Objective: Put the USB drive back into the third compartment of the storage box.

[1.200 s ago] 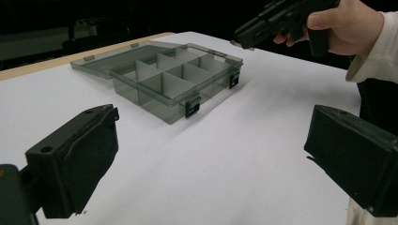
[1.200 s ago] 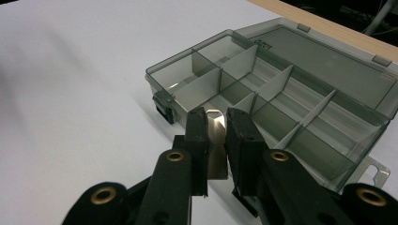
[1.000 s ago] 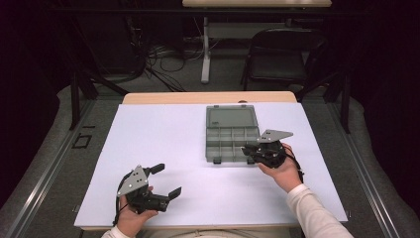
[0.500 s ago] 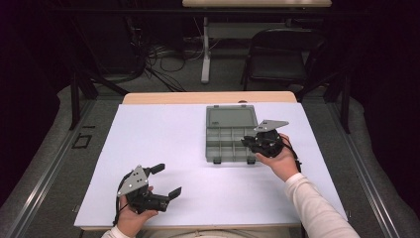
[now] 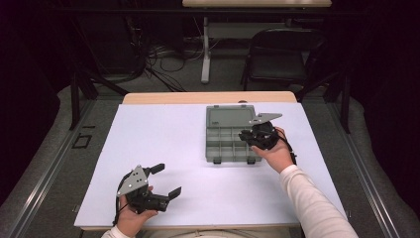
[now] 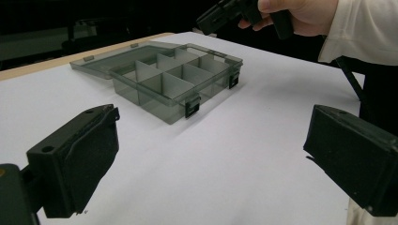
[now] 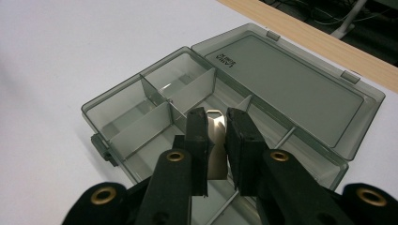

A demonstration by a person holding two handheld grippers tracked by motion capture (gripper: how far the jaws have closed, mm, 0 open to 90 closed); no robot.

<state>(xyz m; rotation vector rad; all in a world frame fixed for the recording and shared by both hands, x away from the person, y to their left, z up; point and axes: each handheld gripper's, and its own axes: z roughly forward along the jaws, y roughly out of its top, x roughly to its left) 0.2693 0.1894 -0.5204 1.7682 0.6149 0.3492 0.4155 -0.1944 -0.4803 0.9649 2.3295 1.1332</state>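
Note:
A smoky-grey plastic compartment box [image 5: 214, 148] lies open on the white table, its lid [image 5: 230, 117] folded flat behind it. My right gripper [image 5: 246, 136] hovers over the box's right side. In the right gripper view this gripper [image 7: 216, 117] is shut on a small clear divider plate [image 7: 216, 145], held upright above the compartments [image 7: 141, 123] next to the lid [image 7: 286, 79]. My left gripper [image 5: 167, 180] rests near the table's front left, open with nothing between its jaws. The left gripper view looks past this gripper [image 6: 211, 154] to the box [image 6: 164, 89] and the other hand [image 6: 300, 14].
Upright dividers split the box into several compartments. The white table surface [image 5: 163, 134] spreads wide to the left of the box. A wooden edge strip [image 5: 208, 97] runs along the table's far side, with a dark chair [image 5: 282, 57] and cables on the floor behind it.
My right gripper has moved away from the person and slightly left, from the box's front right corner to above its right compartments. The left gripper has stayed put.

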